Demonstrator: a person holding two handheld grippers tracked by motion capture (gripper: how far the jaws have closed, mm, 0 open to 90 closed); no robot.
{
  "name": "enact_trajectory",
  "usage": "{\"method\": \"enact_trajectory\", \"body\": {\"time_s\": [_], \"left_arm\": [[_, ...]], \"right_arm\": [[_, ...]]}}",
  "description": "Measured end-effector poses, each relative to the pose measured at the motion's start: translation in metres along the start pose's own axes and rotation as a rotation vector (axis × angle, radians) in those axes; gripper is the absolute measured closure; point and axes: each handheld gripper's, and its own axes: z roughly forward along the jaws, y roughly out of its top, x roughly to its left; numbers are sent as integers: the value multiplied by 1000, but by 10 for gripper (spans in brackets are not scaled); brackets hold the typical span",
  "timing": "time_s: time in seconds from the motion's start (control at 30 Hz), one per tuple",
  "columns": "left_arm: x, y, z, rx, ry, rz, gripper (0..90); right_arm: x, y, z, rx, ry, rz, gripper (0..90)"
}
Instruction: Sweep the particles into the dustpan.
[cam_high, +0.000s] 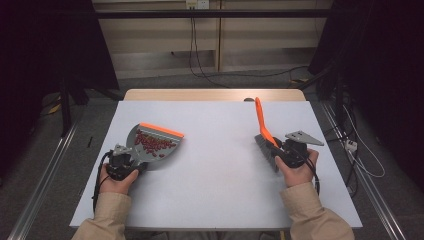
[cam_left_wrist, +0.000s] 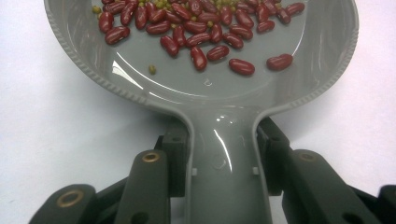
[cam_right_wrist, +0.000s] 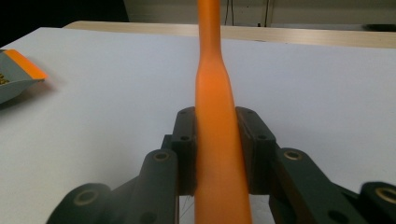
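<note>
**Grippers Clamped on Dustpan and Brush**

Left gripper (cam_high: 131, 159) jaws are closed on the handle of the grey dustpan (cam_high: 150, 145), which holds red beans (cam_left_wrist: 205, 32) and small green beans (cam_left_wrist: 152, 69). Right gripper (cam_high: 281, 150) jaws clamp the orange brush (cam_high: 263, 129), handle pointing away. Both tools sit over the white table (cam_high: 215, 165), well apart. Cables (cam_high: 200, 60) cross the floor behind.
</note>
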Motion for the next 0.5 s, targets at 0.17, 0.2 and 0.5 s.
{"method": "enact_trajectory", "body": {"time_s": [0.17, 0.2, 0.5], "left_arm": [[2, 0, 0, 4, 11, -14, 641], [1, 0, 0, 2, 13, -22, 640], [0, 2, 4, 18, 12, -48, 639]], "right_arm": [[-6, 0, -2, -5, -17, 6, 712], [-8, 0, -2, -7, -24, 5, 712], [-27, 0, -6, 1, -74, 0, 712]]}}
